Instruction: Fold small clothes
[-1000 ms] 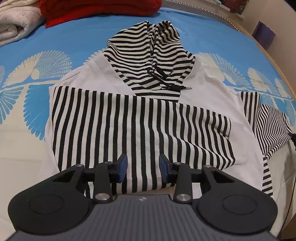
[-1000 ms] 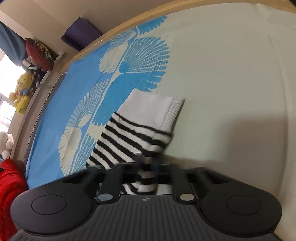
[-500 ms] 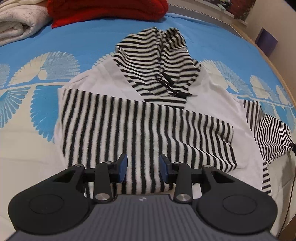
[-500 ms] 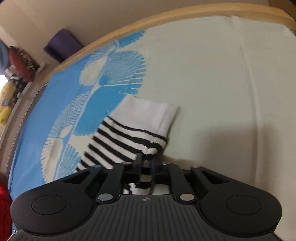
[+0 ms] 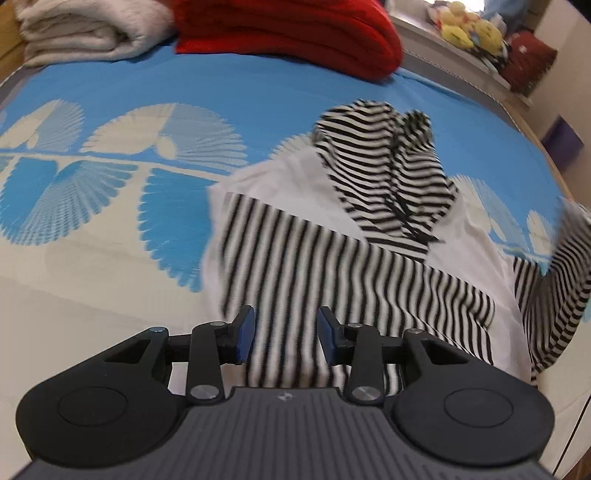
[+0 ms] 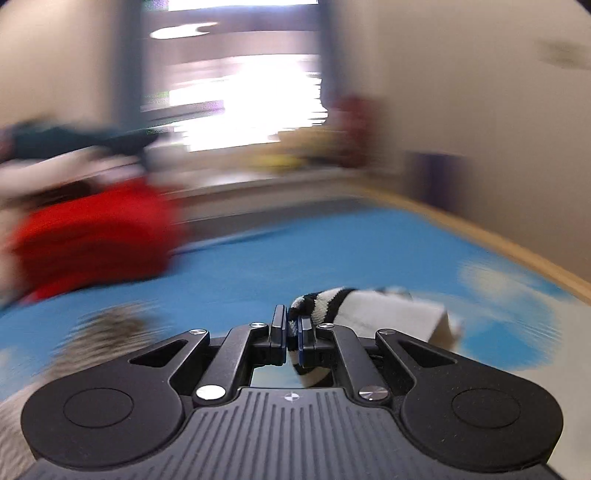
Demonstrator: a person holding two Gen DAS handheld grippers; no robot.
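A small white hoodie (image 5: 306, 177) with a black-and-white striped hood (image 5: 391, 173) lies on the blue patterned bedsheet (image 5: 221, 99). One striped sleeve is folded across its chest (image 5: 332, 273). My left gripper (image 5: 286, 329) hovers open above the hoodie's lower edge, nothing between its blue pads. The other striped sleeve (image 5: 561, 280) is lifted off the bed at the right, blurred. In the right wrist view my right gripper (image 6: 293, 330) is shut on that sleeve's striped cuff end (image 6: 332, 302), whose white cuff (image 6: 406, 317) hangs to the right above the sheet.
A folded red garment (image 5: 295, 33) and a folded cream blanket (image 5: 85, 33) lie at the far side of the bed. Plush toys (image 5: 469, 29) sit on a ledge behind. The wooden bed edge (image 6: 517, 254) runs along the right. The right wrist view is heavily blurred.
My right gripper has swung up and rolled, carrying the sleeve cuff off the bed. The left gripper has shifted left over the bed, so the hoodie now sits further right in its view.
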